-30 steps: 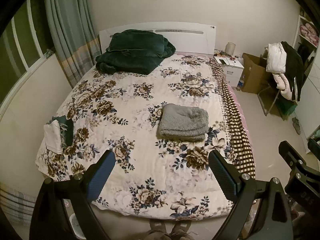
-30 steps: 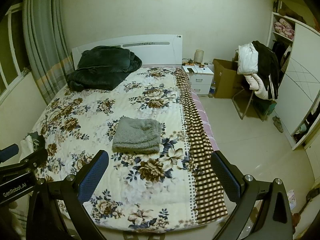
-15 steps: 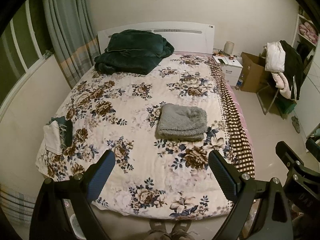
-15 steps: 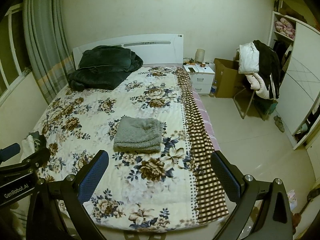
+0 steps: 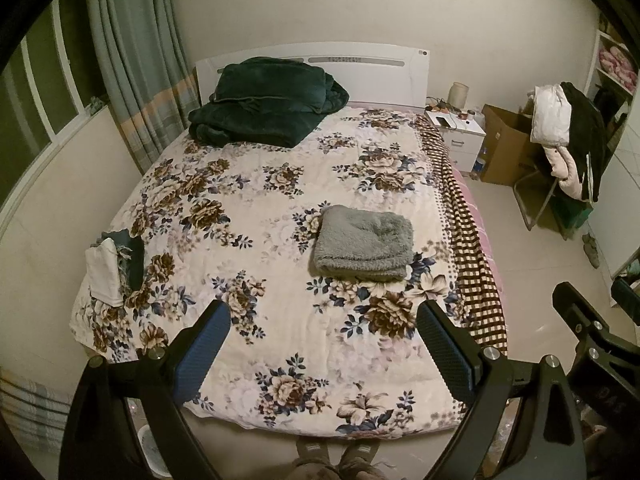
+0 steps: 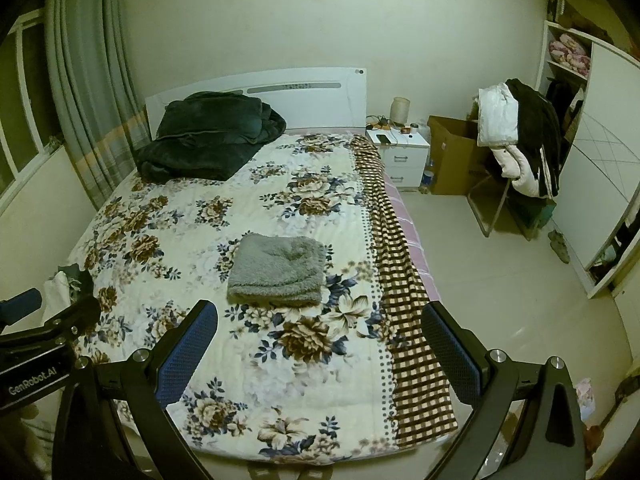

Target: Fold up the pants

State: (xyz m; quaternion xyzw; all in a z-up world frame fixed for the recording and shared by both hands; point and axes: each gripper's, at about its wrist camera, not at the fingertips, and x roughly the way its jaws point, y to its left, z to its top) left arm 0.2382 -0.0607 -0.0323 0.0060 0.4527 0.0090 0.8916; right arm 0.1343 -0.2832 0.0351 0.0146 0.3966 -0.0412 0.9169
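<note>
Both tools wide, empty: left tool [image 5: 322,344], right tool [image 6: 320,340] | pants [image 6: 278,270] look folded on bed [image 6: 280,380] | next: likely nothing, or tidy.

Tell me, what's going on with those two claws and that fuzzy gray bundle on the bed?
Left gripper open, empty. Right gripper open, empty. Gray pants folded, lying on the floral bedspread, untouched. Nothing in the way.

I count one bed [image 5: 280,360], one folded grey pants [image 5: 363,243], one dark blanket [image 5: 264,106], one nightstand [image 5: 460,142], one cardboard box [image 5: 504,148], one chair [image 5: 540,200] and two grippers [image 5: 323,344] [image 6: 320,336].
</note>
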